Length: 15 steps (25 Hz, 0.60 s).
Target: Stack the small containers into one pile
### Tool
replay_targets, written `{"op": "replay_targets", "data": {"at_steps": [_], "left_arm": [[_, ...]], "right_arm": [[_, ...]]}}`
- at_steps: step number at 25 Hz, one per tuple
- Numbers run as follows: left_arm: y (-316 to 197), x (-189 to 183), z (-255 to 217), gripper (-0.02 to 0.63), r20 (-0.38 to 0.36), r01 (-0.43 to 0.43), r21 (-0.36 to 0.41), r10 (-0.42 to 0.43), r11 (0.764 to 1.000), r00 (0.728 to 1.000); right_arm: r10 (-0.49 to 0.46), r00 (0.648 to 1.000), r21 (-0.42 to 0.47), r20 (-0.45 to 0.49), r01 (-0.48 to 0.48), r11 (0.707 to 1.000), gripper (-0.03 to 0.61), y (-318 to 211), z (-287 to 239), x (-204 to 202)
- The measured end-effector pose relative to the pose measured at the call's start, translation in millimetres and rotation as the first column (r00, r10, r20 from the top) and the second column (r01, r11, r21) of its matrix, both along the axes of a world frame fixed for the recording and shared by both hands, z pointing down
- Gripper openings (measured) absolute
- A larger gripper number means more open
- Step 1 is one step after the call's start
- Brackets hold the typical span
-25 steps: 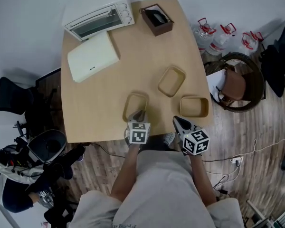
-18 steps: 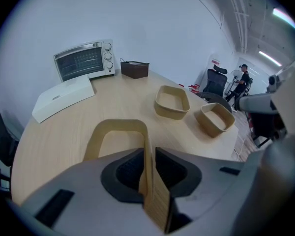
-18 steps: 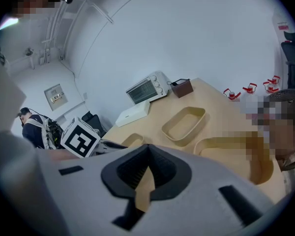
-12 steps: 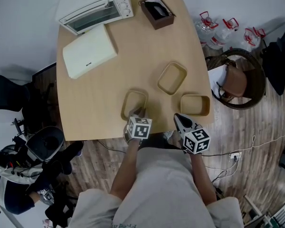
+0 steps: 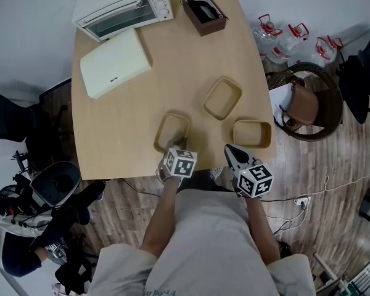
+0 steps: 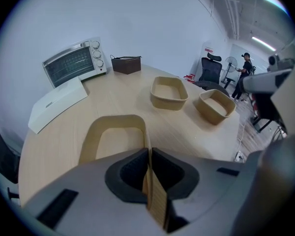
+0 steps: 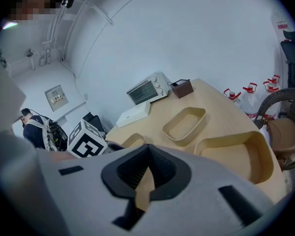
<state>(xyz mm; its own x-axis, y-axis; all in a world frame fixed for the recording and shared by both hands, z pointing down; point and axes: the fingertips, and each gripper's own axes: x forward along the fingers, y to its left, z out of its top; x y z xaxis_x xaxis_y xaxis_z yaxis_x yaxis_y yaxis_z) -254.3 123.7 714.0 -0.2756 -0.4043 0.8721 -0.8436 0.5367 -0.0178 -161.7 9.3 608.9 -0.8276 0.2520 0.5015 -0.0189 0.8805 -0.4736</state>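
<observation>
You have three small containers on the table, all open side up, and two grippers. Your left gripper is clamped on the right-hand long wall of the nearest container, whose long axis runs away from it. The second container lies ahead and right, set diagonally. The third container sits crosswise just ahead of your right gripper, whose jaws meet, seemingly on nothing.

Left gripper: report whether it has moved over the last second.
No. The left gripper stays shut on the near container's rim, at the same offset from the middle container; only the view itself has shifted.
</observation>
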Motion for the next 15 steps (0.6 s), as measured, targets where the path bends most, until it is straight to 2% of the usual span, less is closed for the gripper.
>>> {"op": "replay_targets", "data": {"at_steps": [7,15], "left_arm": [[8.4,-1.1,-0.7,0.017,0.018,-0.025,-0.011,0.025,1.0,1.0],[14.2,-3.5,-12.6,0.014,0.077,-0.041,-0.004,0.041,0.999,0.996]], "right_arm": [[0.004,1.0,0.009,-0.009,-0.004,1.0,0.005,2.2,-0.3,1.1],[0.001,1.0,0.022,-0.007,0.0,1.0,0.006,4.8,-0.4,4.1]]}}
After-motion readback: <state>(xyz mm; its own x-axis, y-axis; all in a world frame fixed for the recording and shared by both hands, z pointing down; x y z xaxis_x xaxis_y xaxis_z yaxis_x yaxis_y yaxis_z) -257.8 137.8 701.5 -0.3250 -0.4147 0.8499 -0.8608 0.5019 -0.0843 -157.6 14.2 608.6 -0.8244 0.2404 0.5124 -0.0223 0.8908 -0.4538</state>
